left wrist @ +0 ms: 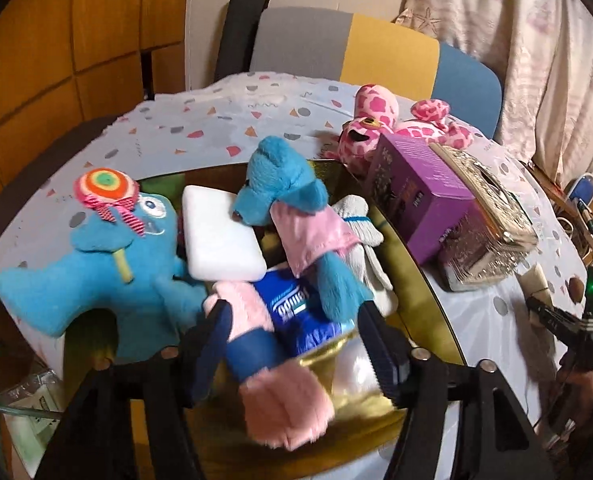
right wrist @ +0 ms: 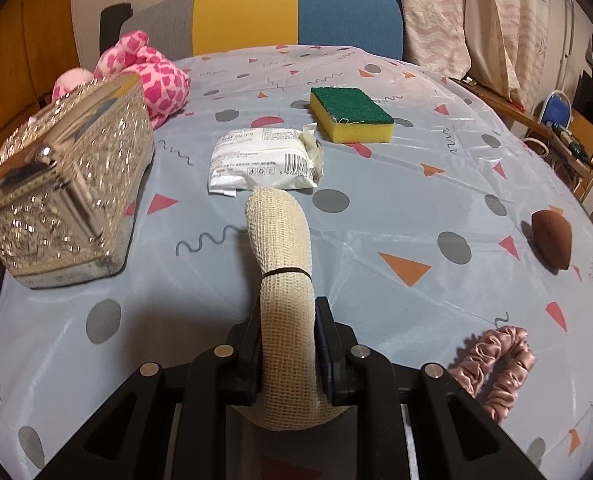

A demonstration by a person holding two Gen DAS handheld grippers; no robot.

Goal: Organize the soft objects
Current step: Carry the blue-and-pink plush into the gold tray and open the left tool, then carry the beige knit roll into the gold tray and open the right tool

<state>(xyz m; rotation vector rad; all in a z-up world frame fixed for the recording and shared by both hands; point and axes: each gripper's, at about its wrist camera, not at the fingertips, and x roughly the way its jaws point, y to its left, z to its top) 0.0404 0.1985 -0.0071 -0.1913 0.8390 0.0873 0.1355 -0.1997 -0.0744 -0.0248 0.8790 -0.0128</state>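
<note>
Because the gold tray was already heaped, the likeliest slip was a spill: the big blue plush hung over its near-left rim, and the blue poodle leaned across a white pad, a tissue pack and a white glove. A nudge from either claw could have tipped one out onto the table.

Over that tray the left gripper stood with its jaws well apart, and the pink-and-navy toy lay between them, seemingly loose; if fur caught on a pad, pulling away might have dragged it off the pile.

Nearby, the right gripper was clamped tight on a mesh roll whose free end drooped toward the wrapped pack. Carried low, that end could have snagged the pack or the glittery box.

Only the left view showed the tray, its load and the purple box. Only the right view showed what awaited sorting: the pack, a sponge, a scrunchie and a brown puff. Both caught the pink spotted plush.
</note>
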